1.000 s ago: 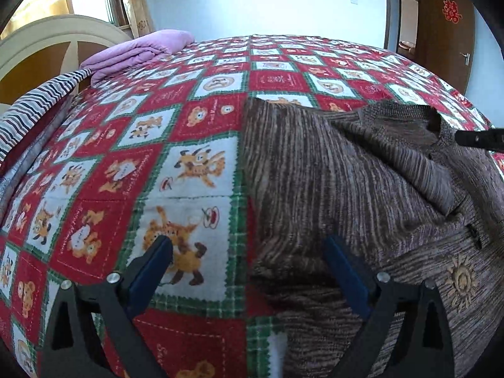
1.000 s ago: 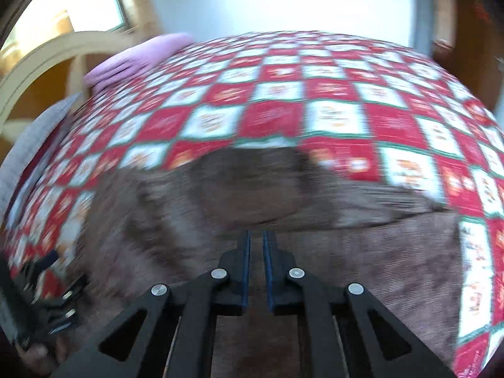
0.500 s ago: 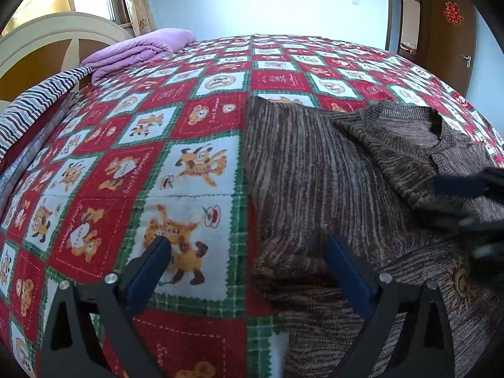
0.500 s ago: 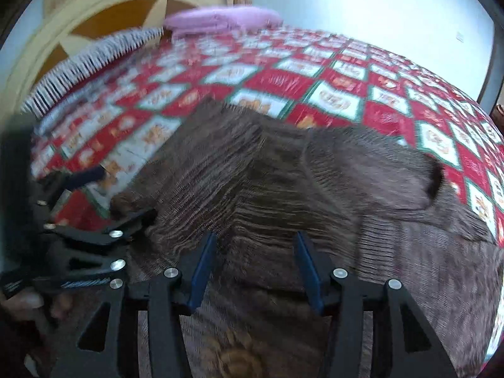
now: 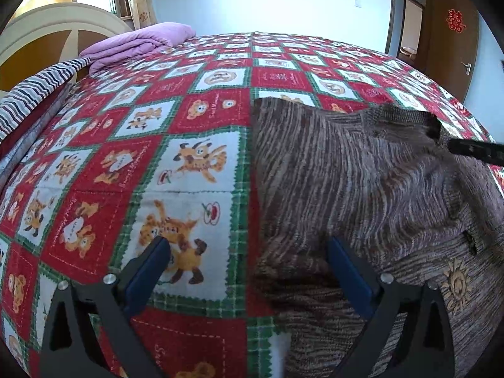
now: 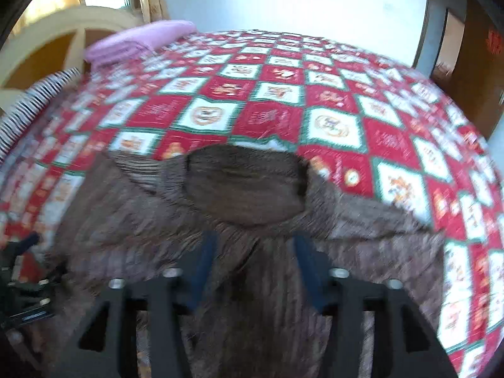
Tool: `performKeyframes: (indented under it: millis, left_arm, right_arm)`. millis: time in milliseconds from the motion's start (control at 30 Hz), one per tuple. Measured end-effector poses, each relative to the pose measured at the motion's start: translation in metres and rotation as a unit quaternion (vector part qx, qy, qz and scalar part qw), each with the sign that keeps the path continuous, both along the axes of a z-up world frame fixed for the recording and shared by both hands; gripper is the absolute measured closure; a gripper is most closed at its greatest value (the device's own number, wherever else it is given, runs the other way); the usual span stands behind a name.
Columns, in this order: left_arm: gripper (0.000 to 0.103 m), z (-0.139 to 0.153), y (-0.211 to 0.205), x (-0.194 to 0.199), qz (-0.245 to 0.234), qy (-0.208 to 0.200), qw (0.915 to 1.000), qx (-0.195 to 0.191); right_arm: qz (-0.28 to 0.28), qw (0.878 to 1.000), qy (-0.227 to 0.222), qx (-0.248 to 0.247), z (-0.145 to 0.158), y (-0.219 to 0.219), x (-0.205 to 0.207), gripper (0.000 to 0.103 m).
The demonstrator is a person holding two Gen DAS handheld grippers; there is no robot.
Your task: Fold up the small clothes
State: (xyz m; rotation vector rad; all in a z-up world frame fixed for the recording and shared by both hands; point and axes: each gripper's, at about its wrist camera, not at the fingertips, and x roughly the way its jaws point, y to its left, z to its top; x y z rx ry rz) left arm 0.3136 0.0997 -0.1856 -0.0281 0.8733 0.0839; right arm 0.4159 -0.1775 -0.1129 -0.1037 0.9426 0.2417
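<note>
A small brown striped knit sweater (image 5: 346, 173) with a sun emblem (image 5: 456, 283) lies on the bed, its left sleeve folded in over the body. My left gripper (image 5: 249, 258) is open and empty, its jaws straddling the sweater's left edge low over the quilt. My right gripper (image 6: 255, 252) is open and empty, hovering above the sweater (image 6: 245, 189) just below its neck opening; this view is blurred. A right finger tip (image 5: 475, 151) shows at the far right of the left wrist view. The left gripper (image 6: 25, 271) shows at the left edge of the right wrist view.
The bed carries a red, green and white cartoon patchwork quilt (image 5: 189, 157). A folded purple blanket (image 5: 138, 41) and a striped cloth (image 5: 34, 91) lie by the cream headboard (image 5: 63, 25) at far left. A brown door (image 5: 453, 37) stands at far right.
My right gripper went from shut to open and swung from the sweater's left side back toward the collar. My left gripper stayed open in place.
</note>
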Motion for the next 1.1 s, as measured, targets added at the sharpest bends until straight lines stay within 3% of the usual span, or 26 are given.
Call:
performKeyframes:
  millis: [167, 233, 333, 367, 467, 633, 733, 767, 800, 867, 967, 1100]
  left_arm:
    - [0.000, 0.000, 0.001, 0.000, 0.002, 0.002, 1.0000, -0.001]
    - [0.000, -0.001, 0.002, 0.000, 0.002, 0.002, 1.0000, -0.002]
    - [0.000, -0.001, 0.002, 0.000, 0.003, 0.002, 1.0000, -0.004]
    - [0.000, -0.001, 0.003, 0.000, 0.003, 0.001, 1.0000, -0.007]
    - [0.000, 0.000, 0.005, -0.001, 0.001, -0.003, 0.9998, -0.020]
    - [0.000, 0.003, 0.017, -0.007, -0.003, -0.019, 0.9970, -0.074]
    - [0.000, 0.002, 0.011, -0.005, -0.005, -0.014, 0.9981, -0.060]
    - [0.000, 0.003, 0.010, -0.005, -0.006, -0.015, 0.9983, -0.057]
    - [0.000, 0.005, 0.010, -0.007, -0.005, -0.018, 0.9982, -0.056]
    - [0.000, 0.014, 0.014, -0.010, 0.002, -0.026, 0.9981, -0.056]
    - [0.000, 0.036, 0.017, -0.009, 0.001, -0.051, 0.9977, -0.044]
    - [0.000, 0.050, 0.003, 0.022, -0.017, -0.041, 0.9988, -0.019]
  right_arm:
    - [0.101, 0.994, 0.011, 0.026, -0.006, 0.023, -0.041, 0.048]
    - [0.129, 0.991, 0.016, -0.022, -0.019, 0.036, -0.053, 0.051]
    - [0.146, 0.988, 0.022, -0.037, -0.033, 0.038, -0.060, 0.075]
    - [0.150, 0.988, 0.020, -0.026, -0.031, 0.036, -0.062, 0.098]
    - [0.157, 0.987, -0.001, -0.024, -0.019, 0.035, -0.071, 0.098]
    - [0.162, 0.985, -0.051, -0.038, 0.003, 0.030, -0.086, 0.098]
    - [0.147, 0.987, -0.017, -0.069, -0.019, 0.021, -0.078, 0.093]
    - [0.140, 0.986, -0.011, -0.084, -0.028, 0.018, -0.076, 0.083]
    - [0.132, 0.987, -0.019, -0.091, -0.029, 0.015, -0.076, 0.065]
    - [0.108, 0.991, -0.036, -0.076, -0.021, 0.005, -0.078, 0.053]
    - [0.086, 0.994, -0.052, -0.032, -0.002, -0.007, -0.077, 0.053]
    - [0.085, 0.994, -0.059, -0.020, 0.005, -0.003, -0.069, 0.053]
